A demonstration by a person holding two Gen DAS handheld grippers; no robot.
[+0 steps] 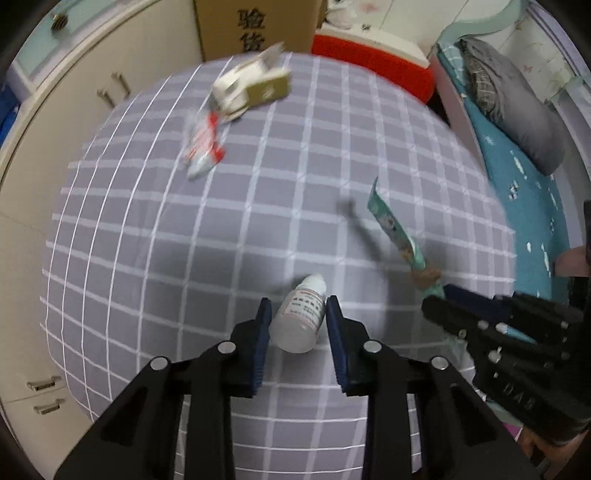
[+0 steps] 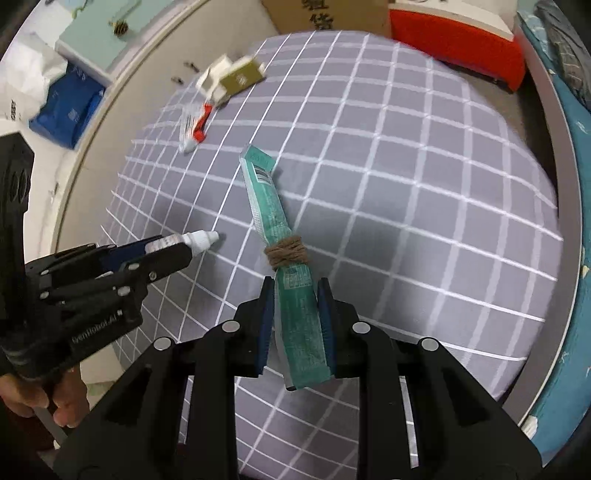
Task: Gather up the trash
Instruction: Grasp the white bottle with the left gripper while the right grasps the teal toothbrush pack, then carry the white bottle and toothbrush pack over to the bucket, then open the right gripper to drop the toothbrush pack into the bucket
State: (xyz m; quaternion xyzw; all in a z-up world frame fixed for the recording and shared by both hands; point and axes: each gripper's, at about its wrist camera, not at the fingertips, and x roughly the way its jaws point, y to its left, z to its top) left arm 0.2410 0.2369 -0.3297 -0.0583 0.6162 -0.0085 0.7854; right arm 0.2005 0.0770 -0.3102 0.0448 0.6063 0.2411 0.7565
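My left gripper (image 1: pixel 299 306) is shut on a small white plastic bottle (image 1: pixel 301 317) with a pink label, held above the grey checked tablecloth (image 1: pixel 258 221). The bottle's cap also shows in the right wrist view (image 2: pixel 201 239). My right gripper (image 2: pixel 297 291) is shut on a long teal wrapper (image 2: pixel 291 280) tied with brown string; the wrapper sticks up from it in the left wrist view (image 1: pixel 395 229). A red and white crumpled wrapper (image 1: pixel 205 147) and a torn white and olive carton (image 1: pixel 251 86) lie at the table's far side.
A cardboard box (image 1: pixel 255 26) and a red stool (image 1: pixel 373 62) stand behind the table. Cream cabinets (image 1: pixel 55 122) run along the left. A bed with teal sheet (image 1: pixel 517 177) and a grey pillow (image 1: pixel 517 107) lies on the right. Blue bags (image 2: pixel 70 110) sit at the left.
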